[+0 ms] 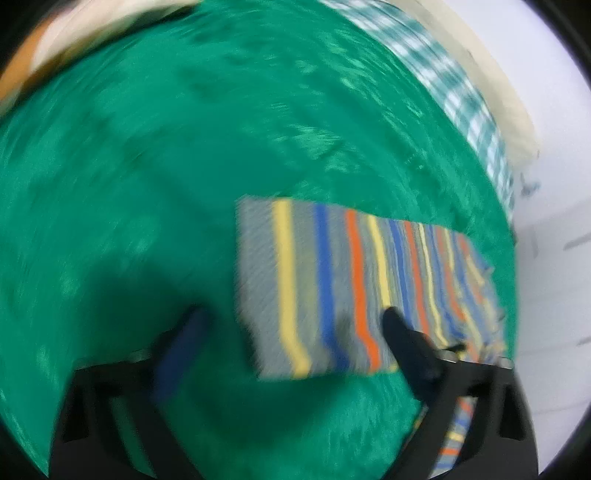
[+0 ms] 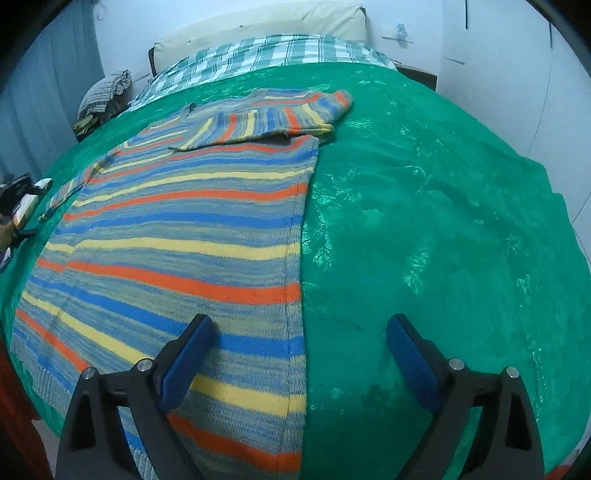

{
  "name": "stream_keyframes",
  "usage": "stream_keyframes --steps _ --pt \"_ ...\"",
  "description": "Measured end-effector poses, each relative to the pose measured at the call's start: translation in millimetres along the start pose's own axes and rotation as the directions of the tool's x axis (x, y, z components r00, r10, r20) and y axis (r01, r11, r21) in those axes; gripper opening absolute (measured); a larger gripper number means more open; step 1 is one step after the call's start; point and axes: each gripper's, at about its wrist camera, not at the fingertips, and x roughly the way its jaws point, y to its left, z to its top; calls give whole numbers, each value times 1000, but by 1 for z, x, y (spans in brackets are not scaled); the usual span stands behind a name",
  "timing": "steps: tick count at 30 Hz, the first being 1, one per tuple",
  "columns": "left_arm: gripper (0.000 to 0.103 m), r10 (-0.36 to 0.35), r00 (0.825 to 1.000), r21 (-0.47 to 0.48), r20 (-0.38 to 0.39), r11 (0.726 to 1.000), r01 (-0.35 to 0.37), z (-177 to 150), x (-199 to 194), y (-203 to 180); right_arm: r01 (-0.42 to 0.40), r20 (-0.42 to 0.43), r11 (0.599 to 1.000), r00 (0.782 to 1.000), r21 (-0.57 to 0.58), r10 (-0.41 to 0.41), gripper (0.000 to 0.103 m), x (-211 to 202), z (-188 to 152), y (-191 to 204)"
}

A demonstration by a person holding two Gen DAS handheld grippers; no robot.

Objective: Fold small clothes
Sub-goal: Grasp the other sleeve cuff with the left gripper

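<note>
The sweater point(image 2: 192, 236) lies flat on the bed point(image 2: 424, 221), one sleeve point(image 2: 266, 118) folded in; both tongs, left point(image 1: 291, 317) and right point(image 2: 301, 328), gape empty above it.

Striped sweater point(image 2: 192, 236) on seemingly green-covered bed point(image 2: 424, 221)

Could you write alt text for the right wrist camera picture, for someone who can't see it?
A striped sweater lies flat on a green bedspread, one sleeve folded across its chest. The right gripper hangs above the sweater's side edge, jaws wide apart and holding nothing. A checked sheet and cream pillow lie beyond.
</note>
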Motion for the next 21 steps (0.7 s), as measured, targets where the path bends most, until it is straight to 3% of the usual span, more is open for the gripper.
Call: stream_keyframes --steps 1,2,6,9,10,13,16,17,18,19,20,21 --pt "20 18 1000 43 -19 999 -17 3 8 -8 1 1 1000 1000 2 -1 96 0 0 0" --pt "5 38 998 57 -43 998 -35 4 13 -14 1 1 1000 1000 2 -1 96 1 0 0" --pt "4 99 994 171 38 980 -104 13 -22 -52 -2 -2 1000 1000 -2 2 98 2 -2 0" --pt "4 67 989 355 133 928 -111 16 -65 -123 -15 1 1000 1000 -3 15 99 2 -4 -1" --pt "4 25 987 447 156 890 -93 10 -83 -163 -18 1 1000 1000 -3 18 99 2 -3 -1" --pt "4 -66 985 603 157 796 -43 -7 -102 -241 -31 0 1000 1000 2 31 101 2 -4 -2" --pt "4 -139 986 734 93 679 27 -53 -86 -326 -30 0 1000 1000 -1 30 102 2 -3 -1" --pt "5 -146 987 757 70 652 42 -66 -76 -340 -29 0 1000 1000 -3 29 103 3 -3 0" --pt "7 -151 988 780 36 622 67 -81 -64 -355 -28 1 1000 1000 -4 28 103 3 -3 1" --pt "13 -148 988 805 -44 580 123 -105 -39 -371 -28 1 1000 1000 -6 28 103 3 -4 1" --pt "34 -133 986 810 -98 565 156 -119 -20 -377 -29 1 1000 1000 -6 29 103 3 -3 1" --pt "64 -100 987 810 -127 564 161 -131 -4 -381 -31 1 999 1000 -7 31 103 4 -3 0"
